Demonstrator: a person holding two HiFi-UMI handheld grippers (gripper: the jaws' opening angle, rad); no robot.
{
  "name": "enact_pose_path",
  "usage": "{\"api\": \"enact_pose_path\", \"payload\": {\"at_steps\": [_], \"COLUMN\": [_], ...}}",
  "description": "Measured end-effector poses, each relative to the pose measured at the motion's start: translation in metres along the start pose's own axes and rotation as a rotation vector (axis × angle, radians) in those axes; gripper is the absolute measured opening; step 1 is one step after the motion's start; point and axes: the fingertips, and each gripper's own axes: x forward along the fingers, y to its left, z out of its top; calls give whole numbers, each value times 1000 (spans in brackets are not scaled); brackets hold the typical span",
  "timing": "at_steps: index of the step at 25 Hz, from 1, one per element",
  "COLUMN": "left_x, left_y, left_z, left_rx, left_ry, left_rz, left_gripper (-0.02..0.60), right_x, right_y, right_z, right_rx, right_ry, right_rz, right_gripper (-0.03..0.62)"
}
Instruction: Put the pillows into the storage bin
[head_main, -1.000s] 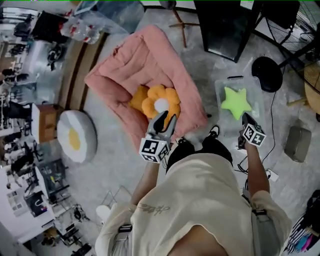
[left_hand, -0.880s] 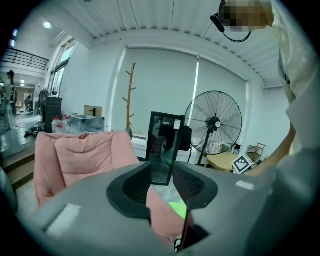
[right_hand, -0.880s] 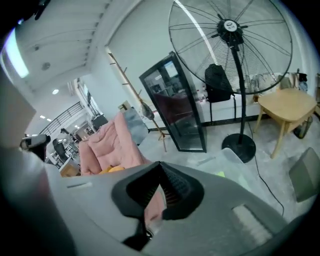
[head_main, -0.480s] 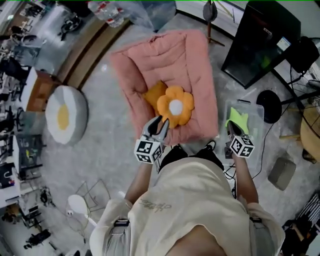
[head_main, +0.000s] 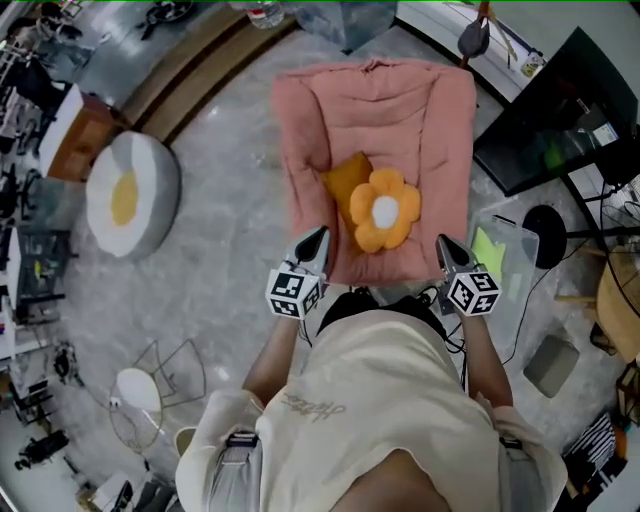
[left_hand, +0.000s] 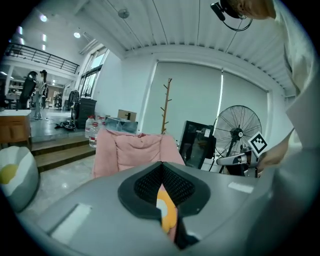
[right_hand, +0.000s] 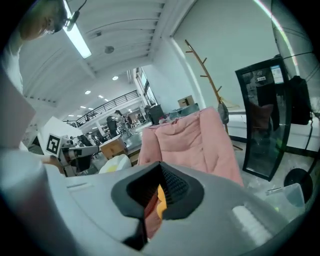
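1. The left gripper (head_main: 315, 240) hangs over the near edge of the pink floor cushion (head_main: 385, 105), just short of the orange flower pillow (head_main: 385, 210).
2. In the left gripper view, the left gripper (left_hand: 161, 164) has its 2 jaws drawn together at the tips. Nothing is clamped, and a sliver of the flower pillow (left_hand: 167, 216) shows through the narrow slit behind the tips.
3. The right gripper (head_main: 441, 244) sits at the cushion's near right corner, between the flower pillow and the clear storage bin (head_main: 520, 265).
4. In its own view, the right gripper (right_hand: 160, 165) is likewise closed tip to tip and holds nothing. Orange and pink show through the slit.
5. The flower pillow lies on the pink floor cushion, partly overlapping a second, plain orange pillow (head_main: 343, 178) on its far left side.
6. A green star pillow (head_main: 487, 250) lies inside the storage bin, which stands on the floor just right of the cushion.
7. A fried-egg pillow (head_main: 128, 195) lies on the floor well to the left, apart from the cushion; it also shows in the left gripper view (left_hand: 12, 175).
8. A black screen (head_main: 560, 110) stands beyond the bin, and a pedestal fan (left_hand: 239, 134) stands near it.
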Motion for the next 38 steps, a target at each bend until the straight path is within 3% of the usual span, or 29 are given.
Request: {"api": "enact_pose_path", "payload": {"at_steps": [11, 20, 26, 31, 38], "left_x": [-41, -52, -41, -22, -16], "left_y": [51, 59, 64, 45, 36], "left_z": [-5, -10, 16, 23, -6], "left_rx": [-64, -72, -73, -70, -78], "left_ry": [-43, 30, 10, 43, 107], "left_rz": [113, 184, 216, 191, 133], "left_gripper": [14, 14, 14, 14, 14], "right_x": [73, 114, 143, 167, 194], "right_y": [70, 77, 68, 44, 45], "right_z": [-1, -13, -34, -63, -110], "right_rx": [-100, -93, -54, -72, -6], "right_ry": [135, 217, 288, 376, 498], "right_rz": [152, 221, 298, 286, 222], "right_gripper": [29, 58, 144, 226, 297]}}
